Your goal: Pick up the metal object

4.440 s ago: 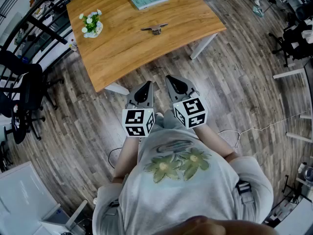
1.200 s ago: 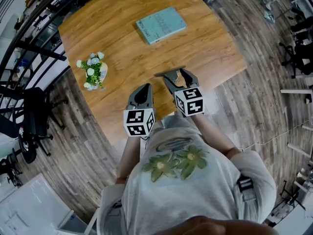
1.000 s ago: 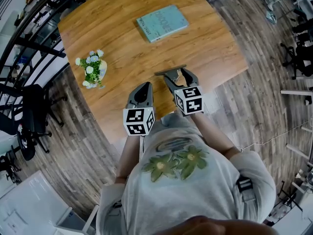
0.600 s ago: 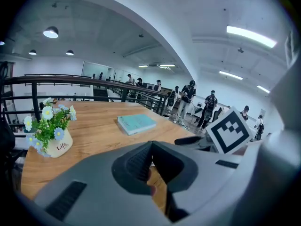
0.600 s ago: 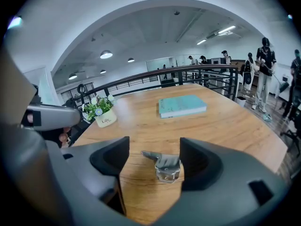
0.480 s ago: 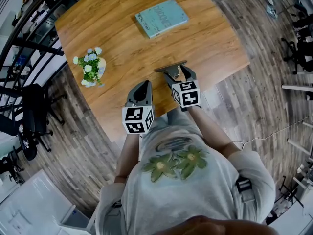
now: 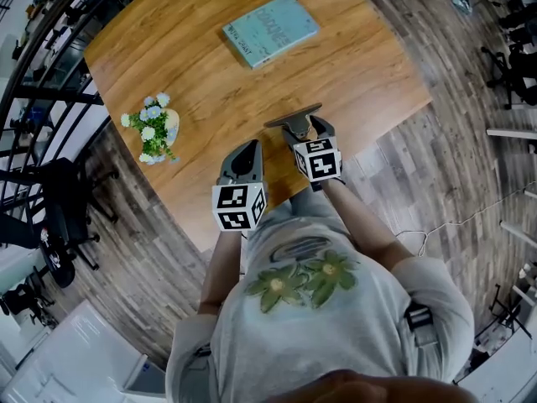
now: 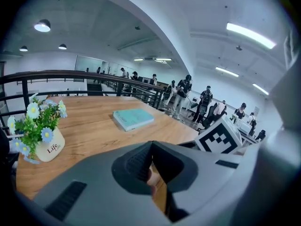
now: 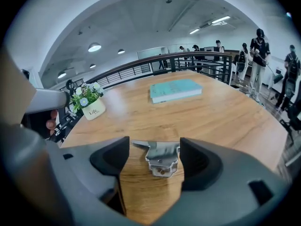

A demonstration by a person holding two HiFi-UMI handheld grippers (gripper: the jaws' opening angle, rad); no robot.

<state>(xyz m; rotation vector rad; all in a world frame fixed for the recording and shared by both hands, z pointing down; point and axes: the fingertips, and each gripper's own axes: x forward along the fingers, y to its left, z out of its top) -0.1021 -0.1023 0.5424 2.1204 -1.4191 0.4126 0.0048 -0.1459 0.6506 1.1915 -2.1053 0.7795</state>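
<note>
The metal object [image 7: 286,119], a silvery bracket with a thin bar across its far end, lies on the wooden table [image 7: 210,74] near its front edge. My right gripper [image 7: 303,129] is open, with one jaw on either side of the metal object [image 9: 162,159] and a gap to each. In the right gripper view, the right gripper [image 9: 154,157] frames the bracket just above the wood. My left gripper [image 7: 245,152] is shut and empty over the table's front edge, to the left of the bracket. The left gripper [image 8: 151,147] shows its pads pressed together.
A teal book [image 7: 270,29] lies at the table's far side. A small pot of flowers [image 7: 151,128] stands at the left edge. Black office chairs [image 7: 50,217] stand on the wood floor to the left. Several people [image 8: 207,105] stand beyond a railing.
The person has walked up to the table. My right gripper has moved forward until its open jaws straddle the metal object. The left gripper stays shut beside it.
</note>
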